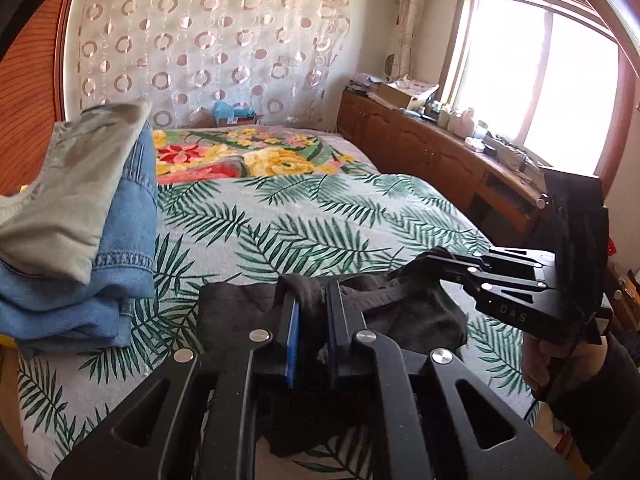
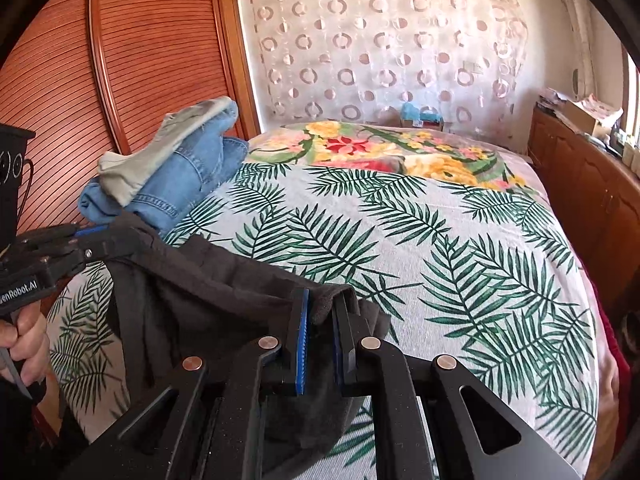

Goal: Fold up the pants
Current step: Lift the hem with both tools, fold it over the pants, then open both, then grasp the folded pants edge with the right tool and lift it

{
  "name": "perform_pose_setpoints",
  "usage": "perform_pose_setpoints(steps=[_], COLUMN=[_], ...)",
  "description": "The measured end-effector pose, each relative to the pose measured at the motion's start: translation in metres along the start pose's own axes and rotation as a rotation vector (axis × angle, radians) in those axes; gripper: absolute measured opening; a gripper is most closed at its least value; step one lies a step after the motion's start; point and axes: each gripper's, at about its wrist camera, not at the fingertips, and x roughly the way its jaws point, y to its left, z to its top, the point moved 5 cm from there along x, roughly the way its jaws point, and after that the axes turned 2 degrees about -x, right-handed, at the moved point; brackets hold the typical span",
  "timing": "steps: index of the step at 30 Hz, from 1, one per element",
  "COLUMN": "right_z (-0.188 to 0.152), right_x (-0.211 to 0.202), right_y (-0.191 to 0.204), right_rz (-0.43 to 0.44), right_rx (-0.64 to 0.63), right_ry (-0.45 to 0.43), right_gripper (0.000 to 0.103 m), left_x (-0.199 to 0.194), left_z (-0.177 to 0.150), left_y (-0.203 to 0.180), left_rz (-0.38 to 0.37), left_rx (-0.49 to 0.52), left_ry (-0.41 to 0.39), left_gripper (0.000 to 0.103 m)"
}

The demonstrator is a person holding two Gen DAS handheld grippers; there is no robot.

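Observation:
Dark grey pants [image 1: 416,312] hang between my two grippers above the near edge of the bed [image 1: 304,208]. My left gripper [image 1: 310,292] is shut on one end of the waistband, cloth bunched between its blue pads. My right gripper [image 2: 322,304] is shut on the other end; it also shows in the left wrist view [image 1: 430,258] at the right. In the right wrist view the pants [image 2: 208,288] stretch leftward to the left gripper [image 2: 132,240]. The lower part of the pants hangs out of sight.
A pile of folded clothes, blue jeans [image 1: 120,232] under a pale green garment [image 1: 68,192], sits at the bed's left side [image 2: 180,176]. A floral blanket [image 1: 248,156] covers the far half. A wooden cabinet [image 1: 432,152] with clutter runs along the right, under a window.

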Motion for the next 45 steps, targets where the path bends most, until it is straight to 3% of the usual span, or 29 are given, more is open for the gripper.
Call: perform_pose_setpoints(steps=[4, 7, 9, 11, 13, 28, 36, 45], right_z=[0.002, 0.003, 0.005, 0.006, 0.004, -0.059, -0.075, -0.091], right_x=[0.014, 0.021, 0.020, 0.016, 0.007, -0.060, -0.049, -0.030], right_y=[-0.002, -0.001, -0.002, -0.002, -0.001, 0.068, 0.103, 0.113], right_rz=[0.000, -0.021, -0.037, -0.049, -0.063, 0.137, 0.189, 0.202], right_rx=[0.006, 0.005, 0.003, 0.005, 0.000, -0.083, -0.127, -0.161], right_ry=[0.027, 0.047, 0.044, 0.038, 0.031, 0.039, 0.089, 0.152], right_gripper=[0.010, 0.013, 0.023, 0.031, 0.036, 0.036, 0.036, 0.036], left_x=[0.009, 0.006, 0.002, -0.004, -0.011, -0.062, -0.070, -0.067], left_z=[-0.007, -0.011, -0.011, -0.014, -0.017, -0.061, -0.072, -0.081], left_y=[0.007, 0.010, 0.012, 0.014, 0.014, 0.030, 0.037, 0.042], left_rz=[0.019, 0.022, 0.015, 0.016, 0.013, 0.100, 0.097, 0.102], left_rx=[-0.022, -0.031, -0.037, -0.040, -0.035, -0.011, -0.036, -0.054], left_ry=[0.034, 0.024, 0.019, 0.022, 0.005, -0.017, -0.023, -0.008], left_gripper=[0.022, 0.046, 0.050, 0.074, 0.082, 0.082, 0.082, 0.082])
